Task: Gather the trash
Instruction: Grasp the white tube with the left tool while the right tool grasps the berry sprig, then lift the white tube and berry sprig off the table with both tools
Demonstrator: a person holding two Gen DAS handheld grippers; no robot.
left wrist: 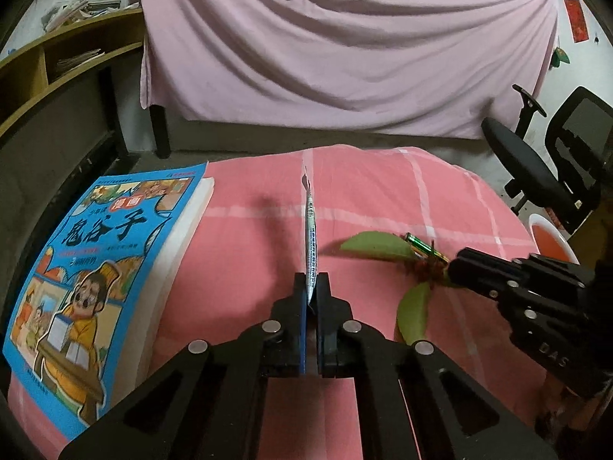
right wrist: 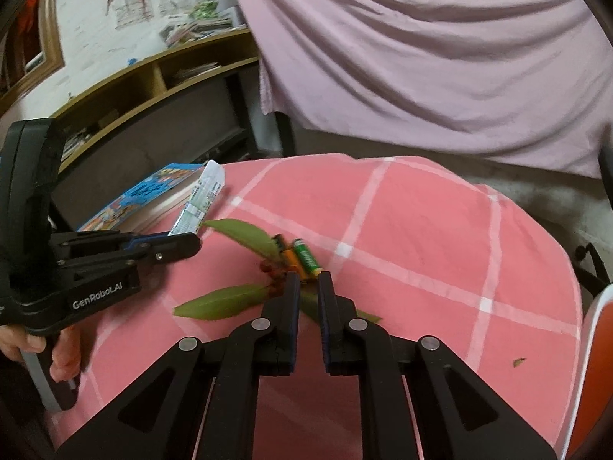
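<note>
Left wrist view: the left gripper [left wrist: 312,283] has its fingers pressed onto the near end of a flat printed wrapper [left wrist: 309,226], which stands on edge and runs away toward 12 o'clock over the tabletop [left wrist: 383,191] – a round top under a pink checked cloth. At 9 o'clock of the wrapper lies a thick book [left wrist: 103,268] with a blue cartoon cover, flat on the cloth. At 3 o'clock of the wrapper lies a sprig of green leaves [left wrist: 377,246] with small red berries, and a green battery [left wrist: 420,247] rests against it. The right gripper [left wrist: 459,268] reaches in from the 3 o'clock edge, its tips at the sprig. A red bin [left wrist: 551,241] shows past the tabletop's edge at 3 o'clock, with a black office chair [left wrist: 551,161] behind it.

Right wrist view: the right gripper [right wrist: 308,280] has its fingers a little apart and closed on nothing; their tips sit over the sprig [right wrist: 226,301], just at the near ends of the green battery [right wrist: 306,258] and an orange battery [right wrist: 289,257] lying side by side. At 9 o'clock the left gripper [right wrist: 191,243] – held by a hand [right wrist: 57,349] – pinches the wrapper [right wrist: 201,201], which slants up over the book's [right wrist: 153,195] edge. A small leaf scrap [right wrist: 519,362] lies at 4 o'clock on the cloth.
</note>
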